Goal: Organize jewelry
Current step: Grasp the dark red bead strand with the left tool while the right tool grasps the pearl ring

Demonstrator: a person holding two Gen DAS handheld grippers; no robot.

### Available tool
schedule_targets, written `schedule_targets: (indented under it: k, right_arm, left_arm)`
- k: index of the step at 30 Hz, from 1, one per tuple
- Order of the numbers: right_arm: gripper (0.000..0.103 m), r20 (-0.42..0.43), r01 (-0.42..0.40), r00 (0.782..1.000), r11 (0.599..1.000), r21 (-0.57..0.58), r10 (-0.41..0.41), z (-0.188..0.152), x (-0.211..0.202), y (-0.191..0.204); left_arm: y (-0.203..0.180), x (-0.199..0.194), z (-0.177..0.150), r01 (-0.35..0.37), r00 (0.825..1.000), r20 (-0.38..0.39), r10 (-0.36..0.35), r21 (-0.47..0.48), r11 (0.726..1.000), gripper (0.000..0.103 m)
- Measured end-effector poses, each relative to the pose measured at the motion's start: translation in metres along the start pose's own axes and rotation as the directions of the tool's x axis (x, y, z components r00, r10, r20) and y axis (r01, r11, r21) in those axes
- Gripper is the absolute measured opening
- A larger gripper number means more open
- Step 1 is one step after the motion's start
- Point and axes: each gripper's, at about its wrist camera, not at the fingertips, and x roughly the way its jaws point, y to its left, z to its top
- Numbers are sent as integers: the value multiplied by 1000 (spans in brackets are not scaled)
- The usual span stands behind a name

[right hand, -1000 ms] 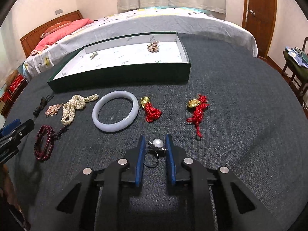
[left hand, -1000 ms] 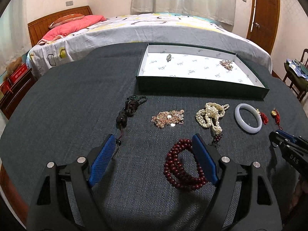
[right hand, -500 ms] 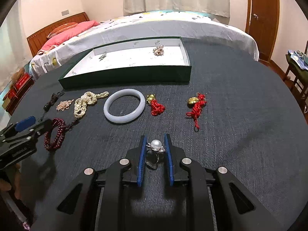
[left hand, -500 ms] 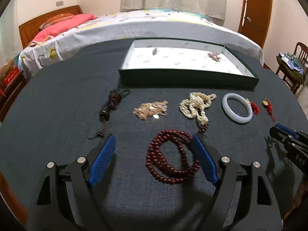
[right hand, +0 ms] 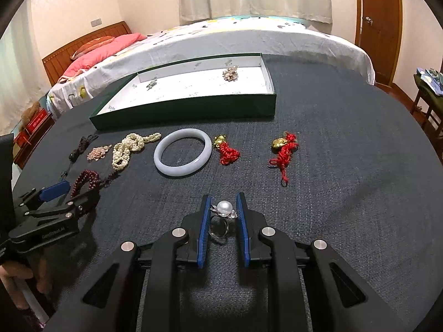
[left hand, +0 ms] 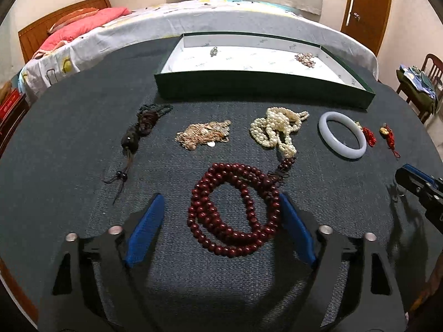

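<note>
My left gripper (left hand: 221,202) is wide open just above the dark cloth, its jaws on either side of a coiled dark-red bead necklace (left hand: 235,210). My right gripper (right hand: 223,204) is shut on a pearl ring (right hand: 223,210), the pearl up between the blue pads. A green tray (right hand: 177,113) with a white floor stands at the back and holds two small brooches (right hand: 231,73). In front of it lie a pearl strand (left hand: 277,130), a white jade bangle (left hand: 342,134), a gold chain pile (left hand: 202,137), a dark cord pendant (left hand: 138,132) and two red-tassel gold charms (right hand: 283,149).
The round table (right hand: 346,138) is covered in dark grey cloth. A bed (right hand: 221,36) stands right behind it. A wooden door (right hand: 379,25) and a chair (left hand: 426,83) are at the right. The left gripper also shows at the left edge of the right wrist view (right hand: 52,202).
My left gripper has moved right and forward so the red bead necklace now lies between its open jaws. My right gripper has closed further on the pearl ring and lifted slightly.
</note>
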Motion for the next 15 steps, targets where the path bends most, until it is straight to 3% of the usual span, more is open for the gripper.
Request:
schedule_targets:
  k: [4, 8, 12, 15]
  right_arm:
    - [20, -3, -2, 1000, 1000, -1, 2, -1, 1, 1]
    - [20, -4, -3, 1000, 1000, -5, 3, -1, 2, 3]
    - [20, -8, -6, 1000, 1000, -8, 6, -2, 3, 5]
    - [20, -7, -6, 1000, 1000, -8, 6, -3, 3, 5]
  left_arm:
    - [1, -3, -1, 11, 1000, 14, -12, 23, 1000, 51]
    - [1, -5, -2, 33, 999, 24, -34, 40, 999, 22]
    - [3, -6, -3, 42, 999, 30, -43, 43, 998, 13]
    - [6, -7, -3, 61, 998, 28, -62, 28, 998, 12]
